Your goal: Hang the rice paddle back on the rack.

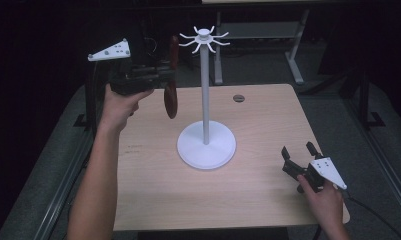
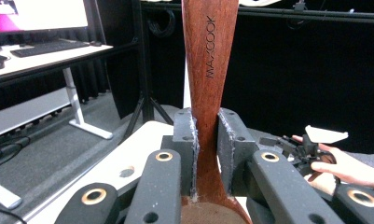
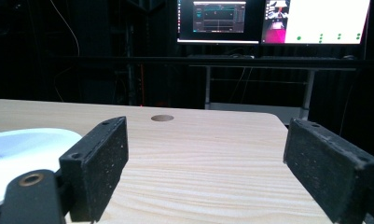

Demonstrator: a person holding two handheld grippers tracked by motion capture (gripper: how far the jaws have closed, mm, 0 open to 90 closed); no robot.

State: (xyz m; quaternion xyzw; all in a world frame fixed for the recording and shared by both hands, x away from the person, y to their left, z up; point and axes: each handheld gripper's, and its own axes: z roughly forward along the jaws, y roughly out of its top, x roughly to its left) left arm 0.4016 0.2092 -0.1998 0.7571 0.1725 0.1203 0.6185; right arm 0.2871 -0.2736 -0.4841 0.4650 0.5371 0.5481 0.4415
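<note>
Here the left gripper (image 1: 155,77) is raised above the table's (image 1: 153,190) far left corner, its jaws clamped on the narrow neck of a dark wooden spatula (image 1: 171,95) (stamped MAXCOOK on the handle (image 2: 208,56)). The spatula hangs upright, blade down, just left of the white hook stand's (image 1: 206,145) pole; its top seems close to the hooks (image 1: 204,39), though contact is unclear. The right gripper (image 1: 299,157) rests low at the table's near right, jaws spread wide with nothing between them.
</note>
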